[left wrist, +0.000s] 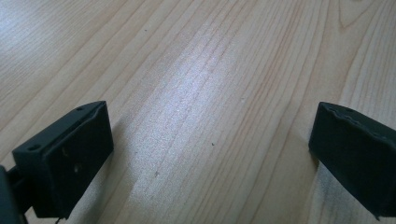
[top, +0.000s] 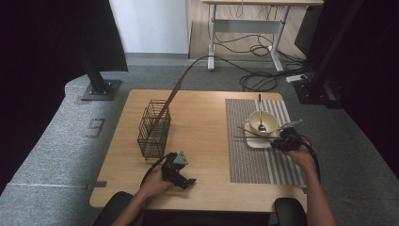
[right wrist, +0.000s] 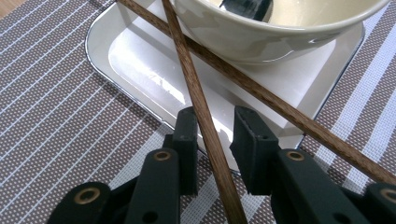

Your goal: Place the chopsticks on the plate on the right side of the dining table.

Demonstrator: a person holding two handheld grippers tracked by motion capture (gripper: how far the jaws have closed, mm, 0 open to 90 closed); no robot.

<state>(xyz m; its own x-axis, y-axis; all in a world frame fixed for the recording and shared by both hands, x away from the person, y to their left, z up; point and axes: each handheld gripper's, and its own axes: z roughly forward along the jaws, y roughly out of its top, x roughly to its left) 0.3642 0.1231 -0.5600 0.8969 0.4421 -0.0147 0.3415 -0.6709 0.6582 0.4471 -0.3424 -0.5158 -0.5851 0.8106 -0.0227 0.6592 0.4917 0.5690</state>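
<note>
Right gripper (right wrist: 215,140) sits at the bottom middle of its own view with the jaws narrowed around one chopstick (right wrist: 196,93), a sliver of gap still showing on each side, so I'd call it straddling rather than clamped. That stick crosses over a second chopstick (right wrist: 280,109), and both lean on the white tray (right wrist: 135,60) under the cream bowl (right wrist: 261,32), all on the striped placemat (right wrist: 51,102). My guess: thin stiff wood, super light, smooth enough to roll or pivot, so grab near the middle. Left gripper (top: 181,172) rests low centre in the high view, jaws wide over bare table (left wrist: 201,70), near the wire basket (top: 154,129).
</note>
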